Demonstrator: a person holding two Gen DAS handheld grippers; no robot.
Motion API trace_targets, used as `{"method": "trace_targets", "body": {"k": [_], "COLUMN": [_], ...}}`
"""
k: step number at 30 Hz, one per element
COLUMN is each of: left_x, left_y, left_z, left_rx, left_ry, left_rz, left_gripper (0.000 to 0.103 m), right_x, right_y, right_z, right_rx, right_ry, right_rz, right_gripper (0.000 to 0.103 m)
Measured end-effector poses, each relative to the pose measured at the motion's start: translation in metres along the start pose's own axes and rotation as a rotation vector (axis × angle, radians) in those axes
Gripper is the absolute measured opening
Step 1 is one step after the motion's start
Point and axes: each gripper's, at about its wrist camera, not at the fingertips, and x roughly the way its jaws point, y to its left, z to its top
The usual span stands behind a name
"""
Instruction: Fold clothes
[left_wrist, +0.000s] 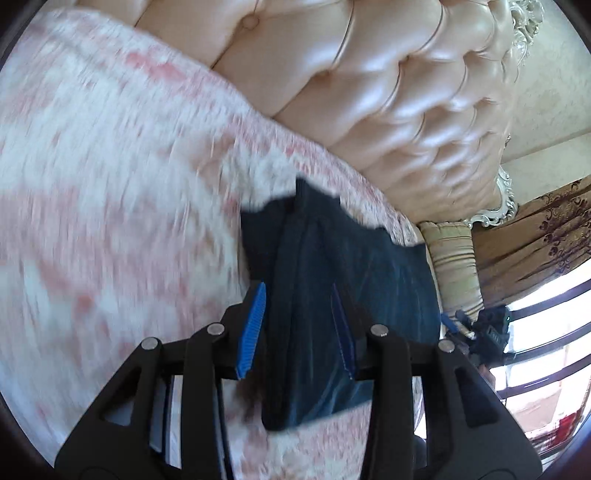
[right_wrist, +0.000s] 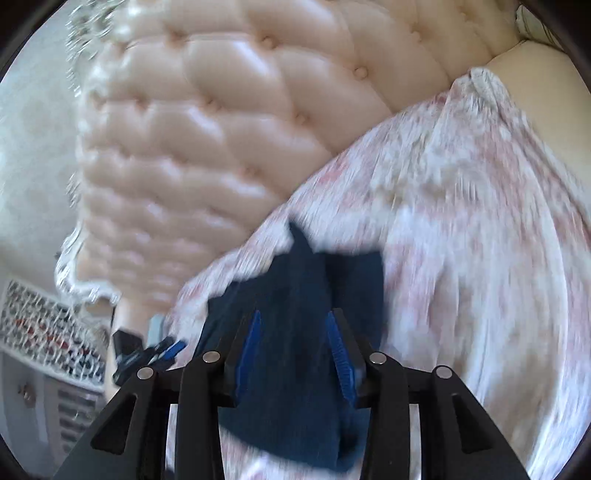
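Tufted headboard (left_wrist: 388, 92), floral bedspread (left_wrist: 110, 184), striped pillow (left_wrist: 454, 266), dark garment (left_wrist: 314, 277)

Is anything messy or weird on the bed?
Only the dark blue clothing looks untidy: it lies bunched and creased on the pink and white bedspread, not yet a neat fold. Nothing looks spilled or broken, though the pictures are blurry.

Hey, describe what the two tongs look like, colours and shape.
Both tongs, left and right, look alike: matte black angular frames with triangular cutouts and round silver pins at the joints. Each finger carries a ribbed, tapering bright blue pad. No cables, markings or sleeves show.
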Motion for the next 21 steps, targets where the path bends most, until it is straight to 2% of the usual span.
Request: {"method": "trace_targets", "body": {"k": [2, 5, 10, 13, 17, 19, 20, 21], "left_x": [0.002, 0.005, 0.008, 0.01, 0.016, 0.017, 0.02, 0.021], "left_y": [0.005, 0.008, 0.008, 0.007, 0.006, 0.002, 0.0, -0.002], "left_z": [-0.014, -0.025, -0.032, -0.033, -0.033, -0.033, -0.033, -0.033], "left_rx": [-0.03, -0.052, -0.058, -0.062, -0.051, -0.031, -0.008, 0.013], "left_ry": [0.003, 0.008, 0.014, 0.023, 0.041, 0.049, 0.06, 0.067], "left_rz": [-0.011, -0.014, -0.016, -0.042, -0.032, -0.018, 0.006, 0.032], "left_gripper": [0.041, 0.041, 0.041, 0.041, 0.038, 0.038, 0.037, 0.009], "right_x": [-0.005, -0.012, -0.006, 0.002, 0.008, 0.01, 0.011, 0.012], "right_y": [-0.006, -0.021, -0.02, -0.015, 0.006, 0.006, 0.006, 0.005], "right_z": [-0.025, -0.043, -0.05, -0.054, -0.057, -0.056, -0.056, -0.056], "right_rx": [0.022, 0.083, 0.066, 0.029, -0.076, -0.078, -0.077, -0.076], "right_ry": [-0.001, -0.027, -0.005, 0.019, 0.025, 0.034, 0.04, 0.045], "right_rz": [0.017, 0.039, 0.011, -0.004, -0.043, -0.064, -0.074, -0.085], "right_gripper": [0.053, 0.054, 0.055, 0.055, 0.044, 0.036, 0.023, 0.015]}}
